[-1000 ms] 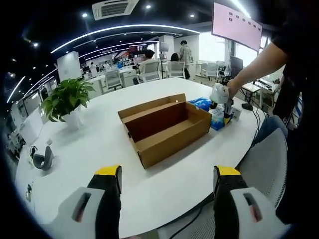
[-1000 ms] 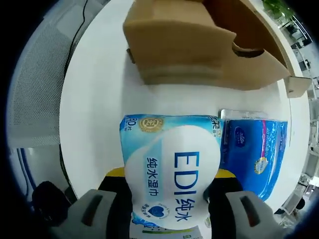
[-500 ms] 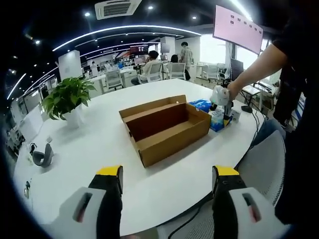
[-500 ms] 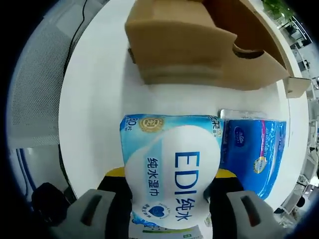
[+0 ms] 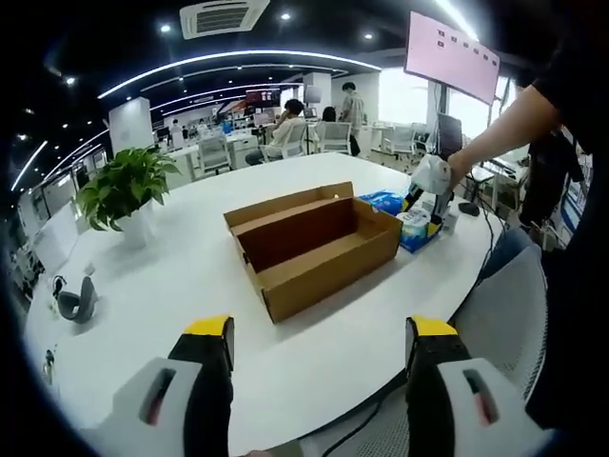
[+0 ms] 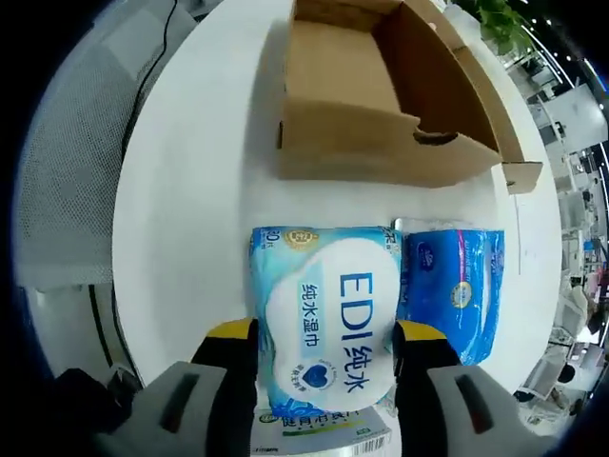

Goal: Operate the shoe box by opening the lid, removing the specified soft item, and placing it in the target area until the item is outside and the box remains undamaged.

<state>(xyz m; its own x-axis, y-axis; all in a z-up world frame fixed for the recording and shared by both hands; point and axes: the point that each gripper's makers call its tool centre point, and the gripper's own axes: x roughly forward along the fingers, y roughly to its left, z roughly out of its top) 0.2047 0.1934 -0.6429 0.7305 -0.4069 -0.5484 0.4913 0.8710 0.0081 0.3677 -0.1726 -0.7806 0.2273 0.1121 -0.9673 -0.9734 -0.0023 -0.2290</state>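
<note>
We see a broad white counter point(image 5: 171, 286) carrying an open cardboard shoe box point(image 5: 314, 238), its lid folded back along the far side and its inside bare brown card. To the far left of the box stands a potted plant point(image 5: 124, 190); beyond the counter is an office with desks, chairs and seated people.

In the right gripper view, the box point(image 6: 381, 105) lies ahead, and just near of it, outside the box, a pale blue wet wipes pack point(image 6: 328, 328) lies flat on the counter point(image 6: 190, 190), touching a darker blue tissue pack point(image 6: 447, 290) on its right.

Our right gripper point(image 6: 324, 347) has its jaws on either side of the wipes pack; we cannot tell whether they press it. In the left gripper view it shows point(image 5: 425, 195) at the right of the box.

Our left gripper point(image 5: 322, 335) hangs above the near counter edge, jaws spread wide with nothing between them.
</note>
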